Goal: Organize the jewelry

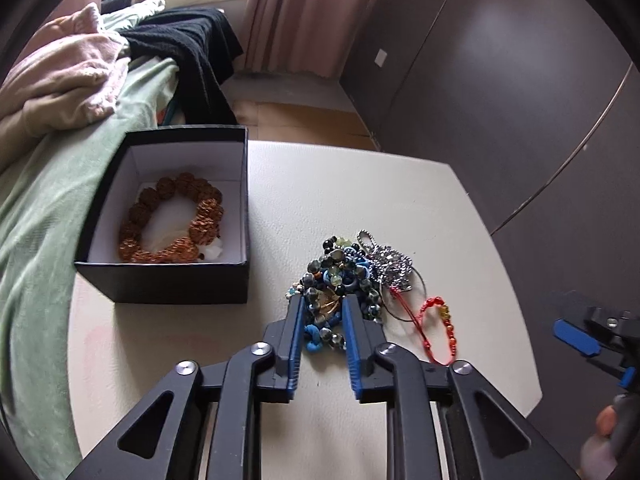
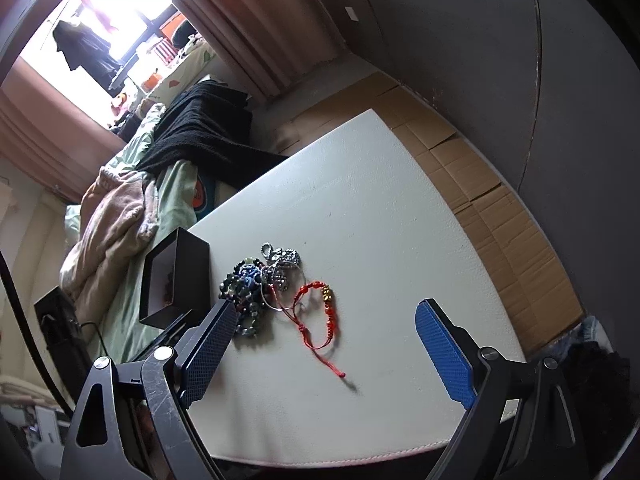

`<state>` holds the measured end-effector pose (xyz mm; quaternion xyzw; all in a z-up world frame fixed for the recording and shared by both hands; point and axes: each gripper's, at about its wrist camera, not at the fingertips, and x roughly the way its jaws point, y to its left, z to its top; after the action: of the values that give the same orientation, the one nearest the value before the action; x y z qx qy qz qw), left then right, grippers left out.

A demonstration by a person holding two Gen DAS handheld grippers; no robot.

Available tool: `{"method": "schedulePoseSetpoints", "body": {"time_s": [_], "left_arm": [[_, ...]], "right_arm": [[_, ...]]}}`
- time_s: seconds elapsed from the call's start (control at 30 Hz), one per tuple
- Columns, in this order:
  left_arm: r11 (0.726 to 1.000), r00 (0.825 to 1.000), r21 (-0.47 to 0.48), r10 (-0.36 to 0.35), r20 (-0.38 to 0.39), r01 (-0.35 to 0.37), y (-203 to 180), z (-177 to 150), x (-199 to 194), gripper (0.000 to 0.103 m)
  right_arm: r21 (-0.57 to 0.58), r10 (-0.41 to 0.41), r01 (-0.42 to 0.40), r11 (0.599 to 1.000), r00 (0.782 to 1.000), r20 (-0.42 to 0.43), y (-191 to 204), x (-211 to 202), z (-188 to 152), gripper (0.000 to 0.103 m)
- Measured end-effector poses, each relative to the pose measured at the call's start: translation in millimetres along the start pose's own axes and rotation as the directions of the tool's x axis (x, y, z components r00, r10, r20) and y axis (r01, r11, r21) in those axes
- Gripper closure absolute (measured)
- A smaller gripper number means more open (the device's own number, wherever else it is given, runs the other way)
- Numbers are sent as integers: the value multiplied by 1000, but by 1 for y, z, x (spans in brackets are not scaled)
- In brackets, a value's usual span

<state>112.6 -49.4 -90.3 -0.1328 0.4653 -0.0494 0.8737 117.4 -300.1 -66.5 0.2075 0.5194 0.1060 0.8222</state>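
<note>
The left tool [image 1: 321, 300] has its two blue-padded fingers drawn close on either side of a tangled strand of dark blue, green and grey glass beads [image 1: 340, 276]; the beads fill the gap between the pads, and whether the pads truly press them cannot be told. This bead strand is the landmark, lying on the white leather-textured bench [image 1: 360, 184].

Touching the bead strand on its far right side lies a heap of silver ball chain [image 1: 390, 262], with a thin wire ring [image 1: 423, 284] looping out beneath it. Just beside the bead strand to the right, on the near side, lies a red cord bracelet with red and gold beads [image 1: 440, 322], its cord tails reaching back under the heap.

Left of the bead strand, near but apart from it, stands an open black square cardboard box with a white lining [image 1: 192, 280], at the bench edge by a bed with a pale green sheet [image 1: 48, 216]. Inside the box rests a bracelet of large brown knobbly seed beads [image 1: 172, 216].

The right tool [image 2: 324, 312] hangs above the bench nearer than the bead strand [image 2: 240, 280], its blue pads spread wide with nothing clamped; the red cord bracelet [image 2: 320, 308] shows between them, lower down on the bench.
</note>
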Motion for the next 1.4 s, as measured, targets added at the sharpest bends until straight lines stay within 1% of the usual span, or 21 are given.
{"method": "schedulePoseSetpoints", "body": {"time_s": [0.13, 0.4, 0.5, 0.6, 0.73, 0.8, 0.87, 0.93, 1.03, 1.13, 1.17, 1.23, 1.27, 1.3, 1.33, 1.37, 1.4], "left_arm": [[1000, 1000, -2, 7, -28, -7, -1, 1, 14, 84], [999, 998, 7, 45, -49, -44, -4, 9, 35, 84], [999, 998, -3, 43, -51, -44, -4, 10, 37, 84], [997, 995, 21, 76, -67, -74, -7, 10, 39, 84], [996, 991, 50, 81, -105, -76, -11, 6, 45, 84], [994, 992, 67, 88, -95, -82, -12, 5, 45, 84], [995, 991, 64, 83, -101, -77, -11, 6, 45, 85], [996, 992, 53, 74, -101, -69, -8, 6, 44, 94], [999, 994, 18, 41, -99, -39, -3, 6, 39, 93], [1000, 998, 4, -6, -61, 6, -2, 8, 24, 93], [1000, 999, 4, -16, -51, 16, -3, 9, 20, 94], [999, 999, 5, -40, -29, 40, -3, 11, 11, 94], [998, 998, 1, -56, -18, 56, -3, 12, 6, 94], [998, 998, -4, -68, -8, 68, -2, 13, 2, 93], [997, 997, -10, -81, 8, 81, -2, 14, -3, 93], [996, 996, -14, -89, 25, 89, -1, 15, -8, 93], [995, 995, -13, -97, 40, 97, -1, 16, -13, 94]], "right_arm": [[-12, 13, -13, 1000, 1000, -1, 1, -1, 2, 11], [-9, -7, 7, 1000, 999, -32, -6, 9, 8, 11], [-13, -9, 9, 1000, 999, -38, -7, 12, 10, 11], [-21, -17, 16, 1000, 999, -47, -6, 16, 11, 11], [-31, -27, 25, 999, 998, -56, -4, 20, 10, 11], [-33, -31, 29, 999, 998, -60, -3, 21, 10, 11], [-39, -36, 33, 999, 998, -60, -1, 22, 9, 11], [-48, -43, 40, 998, 997, -60, 2, 24, 8, 11], [-60, -60, 56, 997, 996, -70, 3, 29, 6, 11], [-69, -72, 66, 995, 994, -77, 2, 35, 5, 11], [-70, -68, 63, 996, 995, -78, 2, 37, 5, 13], [-76, -61, 54, 996, 994, -87, 4, 42, 5, 20], [-90, -64, 55, 994, 993, -98, 7, 46, 4, 26], [-107, -72, 60, 992, 992, -108, 10, 51, 2, 28], [-128, -81, 66, 990, 990, -119, 14, 57, 0, 33], [-147, -90, 70, 987, 988, -129, 18, 62, -2, 41], [-161, -95, 73, 984, 986, -137, 20, 66, -3, 50]]}}
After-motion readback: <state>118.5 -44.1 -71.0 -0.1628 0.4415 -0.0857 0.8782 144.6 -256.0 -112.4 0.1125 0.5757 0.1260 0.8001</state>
